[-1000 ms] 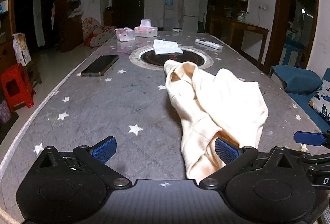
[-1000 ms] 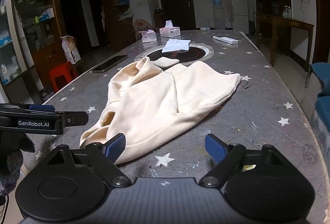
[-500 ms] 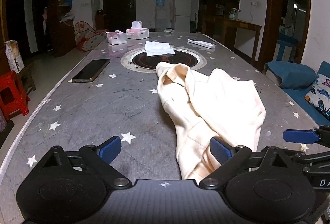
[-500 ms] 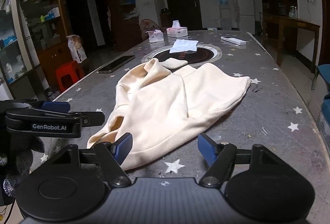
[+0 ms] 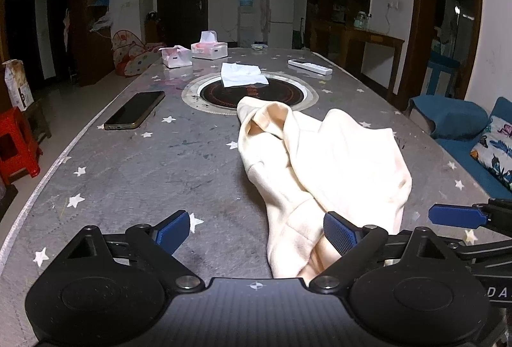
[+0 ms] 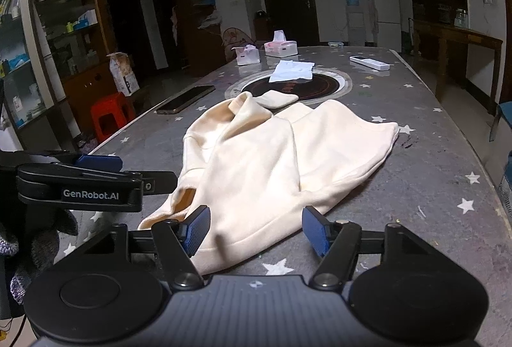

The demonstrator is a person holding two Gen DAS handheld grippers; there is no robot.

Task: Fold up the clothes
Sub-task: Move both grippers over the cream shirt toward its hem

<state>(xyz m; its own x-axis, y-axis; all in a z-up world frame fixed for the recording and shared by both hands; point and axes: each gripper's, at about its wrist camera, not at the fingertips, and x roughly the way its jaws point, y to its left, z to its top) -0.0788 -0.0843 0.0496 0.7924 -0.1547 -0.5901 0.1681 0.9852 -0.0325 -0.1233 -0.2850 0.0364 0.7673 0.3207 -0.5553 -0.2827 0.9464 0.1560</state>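
Observation:
A cream sweatshirt (image 5: 332,161) lies crumpled on the grey star-patterned table (image 5: 153,174); it also shows in the right wrist view (image 6: 272,161). My left gripper (image 5: 256,230) is open at the near edge, its right finger over the garment's near end. My right gripper (image 6: 257,230) is open, hovering over the garment's near hem. The left gripper also shows in the right wrist view (image 6: 96,177), beside the garment's left end. The right gripper's fingertip shows in the left wrist view (image 5: 454,215).
A phone (image 5: 136,113) lies at the left. A round cooktop (image 5: 249,94) with a white tissue (image 5: 243,75) sits in the middle. Tissue boxes (image 5: 209,48) and a remote (image 5: 309,66) are at the far end. A red stool (image 5: 16,148) stands left, a blue sofa (image 5: 473,142) right.
Both grippers have lowered and edged forward towards the garment's near end. The right gripper's jaws have narrowed somewhat. The sweatshirt has not moved.

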